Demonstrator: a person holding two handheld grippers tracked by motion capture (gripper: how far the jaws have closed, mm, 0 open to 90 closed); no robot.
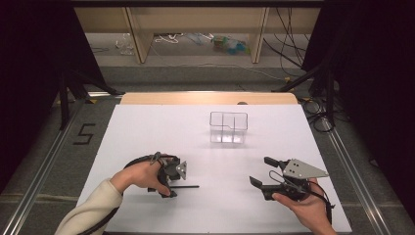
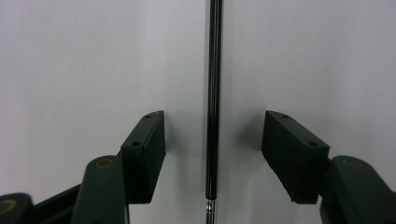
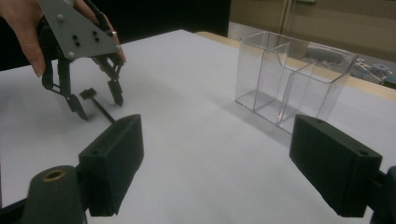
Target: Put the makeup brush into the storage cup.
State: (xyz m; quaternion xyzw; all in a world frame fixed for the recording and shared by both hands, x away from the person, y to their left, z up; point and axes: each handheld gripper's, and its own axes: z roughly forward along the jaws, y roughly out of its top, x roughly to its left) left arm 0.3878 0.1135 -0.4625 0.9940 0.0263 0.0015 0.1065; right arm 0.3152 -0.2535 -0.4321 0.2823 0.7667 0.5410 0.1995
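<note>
Clearly the coming move turns on how the thin black rod (image 2: 214, 93) lies against the left hand-held gripper (image 1: 172, 188): in the left gripper view it runs straight up the middle of the gap between the two black jaws, its long axis along the line of sight and square to the closing direction, so the jaws would meet it across its width; the jaws stand apart, with bare white counter (image 1: 147, 127) on either side of the rod and neither pad touching it, so nothing is gripped yet; a silvery tip shows at the rod's near end in that view, which I judge to be its working end; in the high view the rod lies flat on the counter, its long axis running left to right, one end under the left gripper and the other pointing toward the right hand-held gripper (image 1: 262, 171); that right one is open and holds nothing, well apart from the rod, so the left hand is plainly the nearer; the clear divided box (image 1: 228, 128) stands farther back, apart from both.
</note>
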